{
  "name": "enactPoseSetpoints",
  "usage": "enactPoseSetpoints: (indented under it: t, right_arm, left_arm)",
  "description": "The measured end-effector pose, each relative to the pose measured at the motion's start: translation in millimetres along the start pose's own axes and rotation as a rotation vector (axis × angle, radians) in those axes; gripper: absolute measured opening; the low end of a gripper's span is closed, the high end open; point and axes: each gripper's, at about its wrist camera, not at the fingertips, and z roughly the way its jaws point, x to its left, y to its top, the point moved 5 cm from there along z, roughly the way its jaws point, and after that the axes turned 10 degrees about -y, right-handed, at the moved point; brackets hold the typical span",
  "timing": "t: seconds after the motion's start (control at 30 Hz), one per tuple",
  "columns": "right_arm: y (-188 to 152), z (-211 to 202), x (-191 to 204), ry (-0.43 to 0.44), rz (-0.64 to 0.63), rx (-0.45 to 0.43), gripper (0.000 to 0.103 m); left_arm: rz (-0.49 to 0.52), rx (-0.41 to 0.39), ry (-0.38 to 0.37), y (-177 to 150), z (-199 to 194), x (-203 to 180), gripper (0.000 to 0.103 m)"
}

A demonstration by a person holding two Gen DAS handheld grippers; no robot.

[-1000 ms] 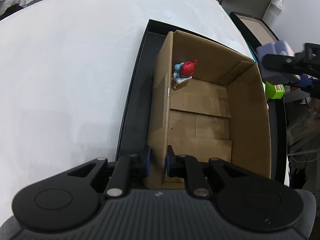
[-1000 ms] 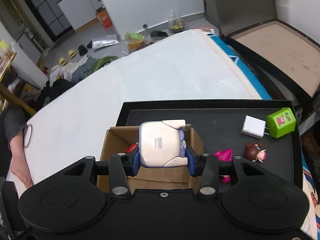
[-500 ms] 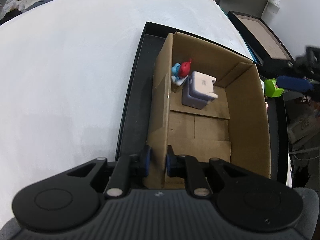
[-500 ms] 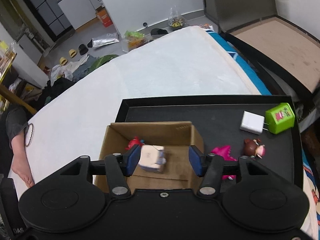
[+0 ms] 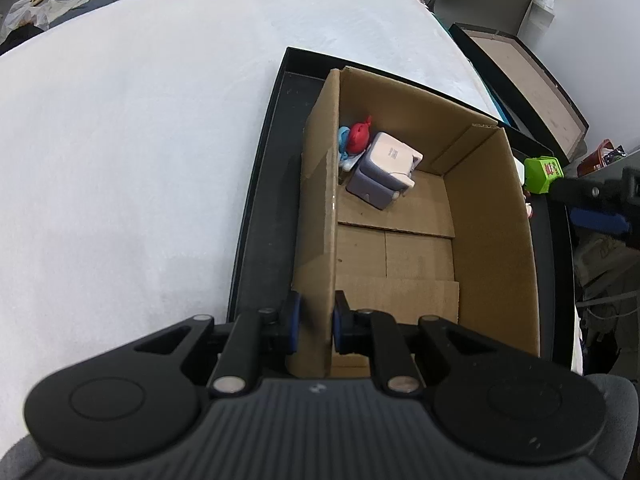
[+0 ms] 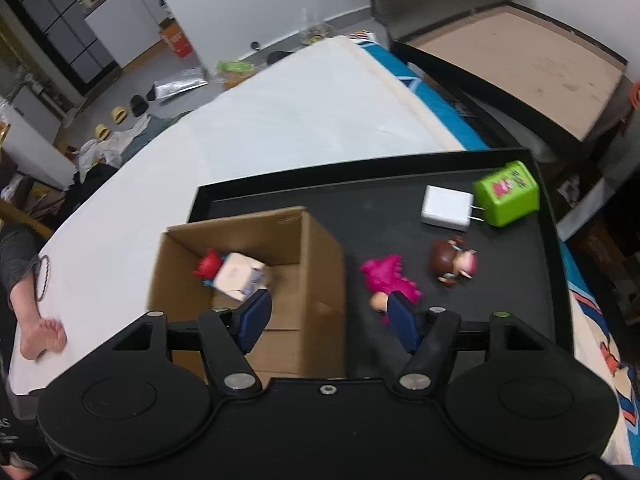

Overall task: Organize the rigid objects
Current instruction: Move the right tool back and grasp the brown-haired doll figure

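An open cardboard box [image 5: 492,216] [image 6: 320,248] stands on a black tray [image 6: 384,208]. Inside it lie a white and lavender boxy toy [image 5: 382,172] [image 6: 240,276] and a red and blue figure [image 5: 356,138] [image 6: 207,266]. My left gripper [image 5: 314,322] is shut on the box's near left wall. My right gripper [image 6: 326,318] is open and empty above the box's right wall; it also shows at the right edge of the left wrist view [image 5: 596,204]. On the tray lie a pink dinosaur toy [image 6: 390,280], a brown-haired doll [image 6: 454,264], a white charger [image 6: 446,206] and a green cube [image 6: 508,194] [image 5: 542,174].
The tray rests on a white mattress [image 5: 140,140] [image 6: 280,120]. A second dark tray with a brown floor [image 6: 516,56] stands beyond the bed's edge. A person's bare foot [image 6: 40,336] lies at the left of the right wrist view.
My right gripper opened and dropped the white and lavender toy into the box beside the red figure, then moved right over the tray. The left gripper kept its hold on the box wall.
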Motion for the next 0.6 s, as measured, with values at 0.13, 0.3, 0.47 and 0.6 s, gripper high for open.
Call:
enactPoseSetpoints:
  t: [0.13,0.3,0.47,0.6]
  right_arm:
    - [-3.1,1.4,-19.7,-0.028,0.022,-0.003,0.069]
    - [-5.0,4.1,-47.2,-0.048,0.050,0.001,0.071]
    - [-9.6,8.9,-75.6,-0.070,0.076,-0.003,0.073]
    - [-14.9,14.3,-97.8,-0.079,0.101,-0.019,0.073]
  left_arm:
    - [-0.001,-0.007,0.002,-0.7,-1.5,-2.0,0.015]
    - [-0.019,-0.020,0.009,-0.4,-2.7,1.0,0.015]
    - [-0.015,-0.024,0.015,-1.0,-4.9,-3.9,0.015]
    - [-0.003,-0.022,0.030,-1.8,-4.9,-6.0,0.015]
